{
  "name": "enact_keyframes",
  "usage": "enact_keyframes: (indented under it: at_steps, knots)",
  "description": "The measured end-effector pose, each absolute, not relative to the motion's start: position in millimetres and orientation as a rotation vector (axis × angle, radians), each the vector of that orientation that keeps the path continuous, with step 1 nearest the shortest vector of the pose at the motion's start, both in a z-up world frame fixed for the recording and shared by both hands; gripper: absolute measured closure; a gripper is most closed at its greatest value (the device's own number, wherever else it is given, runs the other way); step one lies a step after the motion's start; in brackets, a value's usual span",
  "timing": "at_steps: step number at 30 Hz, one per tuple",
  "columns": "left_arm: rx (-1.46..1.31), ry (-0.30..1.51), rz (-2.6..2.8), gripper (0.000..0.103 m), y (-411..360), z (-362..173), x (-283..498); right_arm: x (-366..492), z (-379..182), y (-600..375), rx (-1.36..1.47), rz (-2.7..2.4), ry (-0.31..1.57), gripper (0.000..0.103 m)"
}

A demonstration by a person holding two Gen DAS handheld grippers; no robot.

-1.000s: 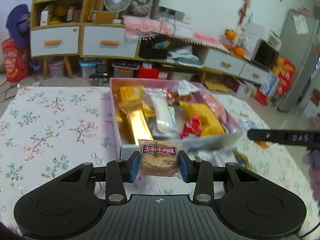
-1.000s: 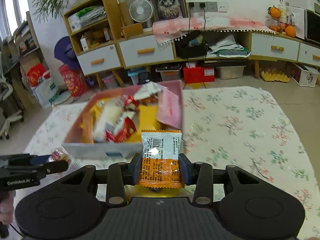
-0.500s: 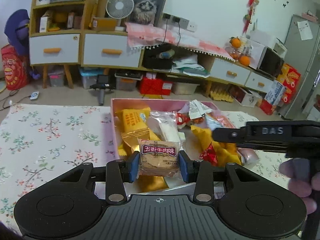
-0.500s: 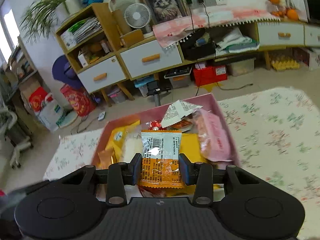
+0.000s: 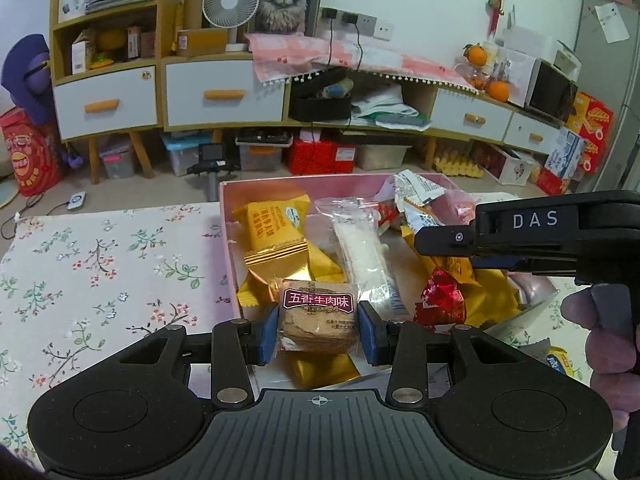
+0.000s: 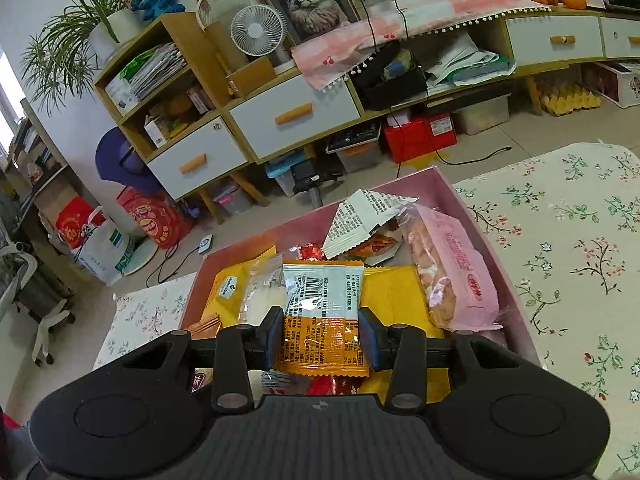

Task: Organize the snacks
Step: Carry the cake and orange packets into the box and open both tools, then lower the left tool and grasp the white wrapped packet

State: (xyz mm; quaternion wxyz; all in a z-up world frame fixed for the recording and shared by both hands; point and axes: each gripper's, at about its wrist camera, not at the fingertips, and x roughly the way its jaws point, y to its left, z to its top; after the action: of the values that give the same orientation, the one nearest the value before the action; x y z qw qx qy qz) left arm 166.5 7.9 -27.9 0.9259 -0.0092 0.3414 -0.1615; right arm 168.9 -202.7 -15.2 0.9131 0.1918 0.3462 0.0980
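Observation:
My left gripper (image 5: pixel 318 332) is shut on a clear cracker pack with a maroon label (image 5: pixel 317 317) and holds it over the near left part of the pink box (image 5: pixel 256 186). My right gripper (image 6: pixel 320 334) is shut on an orange-and-white snack packet (image 6: pixel 322 314) over the same pink box (image 6: pixel 468 208). The box holds several snacks: yellow packs (image 5: pixel 276 232), a white rice bar (image 5: pixel 364 256), a red foil candy (image 5: pixel 440 300) and a pink bread pack (image 6: pixel 452 268). The right gripper's body (image 5: pixel 528 236) crosses the left wrist view above the box's right side.
The box sits on a table with a floral cloth (image 5: pixel 100 272), which also shows in the right wrist view (image 6: pixel 572 248). Beyond the table's far edge stand cabinets with drawers (image 5: pixel 108 100), a fan (image 5: pixel 230 0) and floor boxes (image 5: pixel 320 156).
Both grippers have moved forward and over the pink box with their packs still held. The right gripper's body now reaches further left across the left wrist view.

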Motion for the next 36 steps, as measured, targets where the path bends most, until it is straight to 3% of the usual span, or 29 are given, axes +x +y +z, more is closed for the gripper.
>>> enact_keyframes:
  at_steps: [5, 9, 13, 15, 20, 36]
  knots:
    - [-0.013, 0.698, -0.332, 0.051, 5.8, -27.8, 165.0, 169.2, -13.7, -200.3, 0.373, 0.203, 0.709, 0.086]
    - [-0.009, 0.688, -0.343, 0.033, 1.9, -25.4, 161.1, 167.8, -10.2, -203.5, 0.381, 0.208, 0.702, 0.074]
    - [0.007, 0.677, -0.351, 0.023, -1.6, -21.9, 154.4, 163.2, -3.2, -202.7, 0.355, 0.201, 0.693, 0.056]
    - [0.005, 0.673, -0.346, 0.019, -1.9, -19.4, 151.0, 159.3, -0.6, -202.6, 0.334, 0.201, 0.695, 0.052]
    - [-0.028, 0.670, -0.349, 0.015, -2.7, -10.5, 138.5, 146.5, 6.2, -211.1, 0.317, 0.165, 0.702, 0.039]
    - [0.130, 0.777, -0.265, 0.005, -20.7, 8.2, 81.5, 92.9, 29.0, -233.5, 0.260, 0.124, 0.722, 0.027]
